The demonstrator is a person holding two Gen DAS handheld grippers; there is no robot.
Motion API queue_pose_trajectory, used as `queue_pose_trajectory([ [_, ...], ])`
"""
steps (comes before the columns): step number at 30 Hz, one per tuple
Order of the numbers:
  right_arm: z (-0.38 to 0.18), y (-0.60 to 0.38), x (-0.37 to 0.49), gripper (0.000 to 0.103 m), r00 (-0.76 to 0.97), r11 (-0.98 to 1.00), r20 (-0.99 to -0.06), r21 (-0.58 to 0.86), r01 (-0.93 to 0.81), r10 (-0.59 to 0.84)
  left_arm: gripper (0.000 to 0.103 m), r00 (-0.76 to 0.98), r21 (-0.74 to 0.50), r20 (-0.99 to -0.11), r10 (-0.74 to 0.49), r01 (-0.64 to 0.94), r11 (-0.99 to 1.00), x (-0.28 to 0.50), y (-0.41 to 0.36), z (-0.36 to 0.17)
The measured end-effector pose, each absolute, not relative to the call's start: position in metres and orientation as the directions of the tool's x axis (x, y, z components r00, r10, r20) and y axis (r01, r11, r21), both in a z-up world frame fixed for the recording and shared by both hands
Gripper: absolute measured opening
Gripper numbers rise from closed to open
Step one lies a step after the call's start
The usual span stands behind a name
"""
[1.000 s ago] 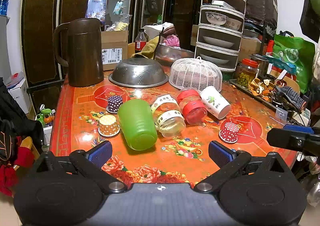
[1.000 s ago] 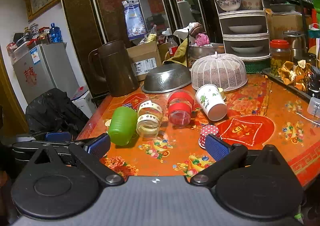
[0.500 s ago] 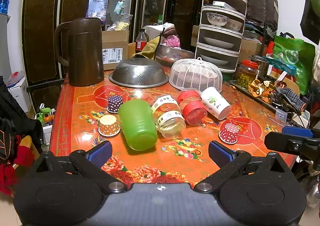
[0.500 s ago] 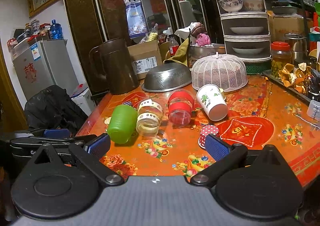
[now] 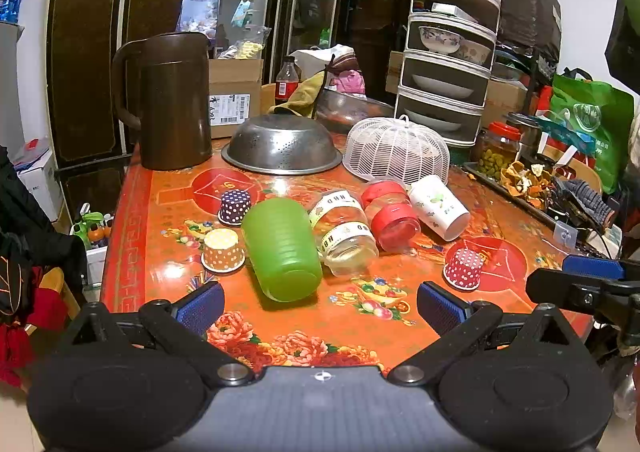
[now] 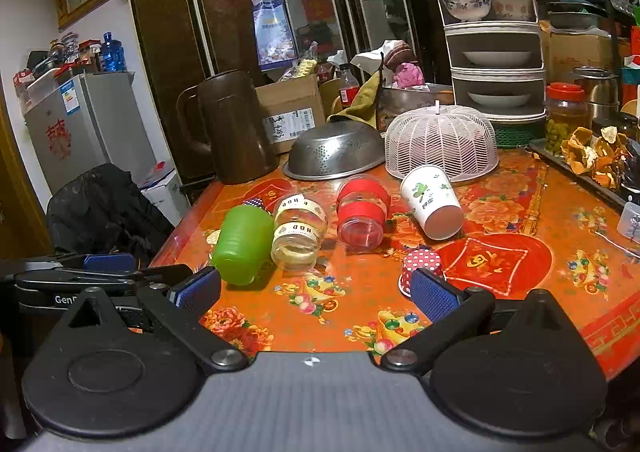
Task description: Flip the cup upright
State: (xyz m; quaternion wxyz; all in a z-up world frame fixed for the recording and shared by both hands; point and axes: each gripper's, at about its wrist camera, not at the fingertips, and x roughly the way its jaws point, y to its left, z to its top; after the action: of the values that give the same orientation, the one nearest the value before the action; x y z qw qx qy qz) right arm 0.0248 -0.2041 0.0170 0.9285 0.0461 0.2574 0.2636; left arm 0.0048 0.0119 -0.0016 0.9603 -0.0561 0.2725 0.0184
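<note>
Several cups lie on their sides in a row on the orange table (image 5: 340,316): a green plastic cup (image 5: 282,248) (image 6: 242,244), a clear glass with a printed band (image 5: 344,232) (image 6: 298,230), a glass with red bands (image 5: 390,213) (image 6: 362,213) and a white paper cup (image 5: 438,205) (image 6: 432,199). My left gripper (image 5: 320,306) is open and empty, at the table's near edge before the green cup. My right gripper (image 6: 316,292) is open and empty, near the table's edge; it also shows at the right of the left wrist view (image 5: 580,284).
Small dotted paper cups stand upside down: purple (image 5: 235,205), orange (image 5: 223,250), red (image 5: 463,268) (image 6: 420,266). A brown jug (image 5: 168,99), an overturned steel colander (image 5: 282,145), a white mesh cover (image 5: 398,149) and a tiered rack (image 5: 452,47) stand at the back. A tray of peels (image 5: 524,181) lies right.
Both grippers stay open. The right gripper has drifted slightly forward and up; the left view is almost unchanged. The cups have not moved.
</note>
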Motion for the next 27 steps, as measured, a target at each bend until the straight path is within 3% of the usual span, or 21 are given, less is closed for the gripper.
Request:
queue_pose_trajectory([
  [27, 0.0145, -0.2032, 0.0274, 0.102, 0.725, 0.863, -0.471, 0.212, -0.46, 0.502, 0.103, 0.844, -0.118, -0.536, 0.001, -0.075, 0.99, 0.0065, 0.0175, -0.0057],
])
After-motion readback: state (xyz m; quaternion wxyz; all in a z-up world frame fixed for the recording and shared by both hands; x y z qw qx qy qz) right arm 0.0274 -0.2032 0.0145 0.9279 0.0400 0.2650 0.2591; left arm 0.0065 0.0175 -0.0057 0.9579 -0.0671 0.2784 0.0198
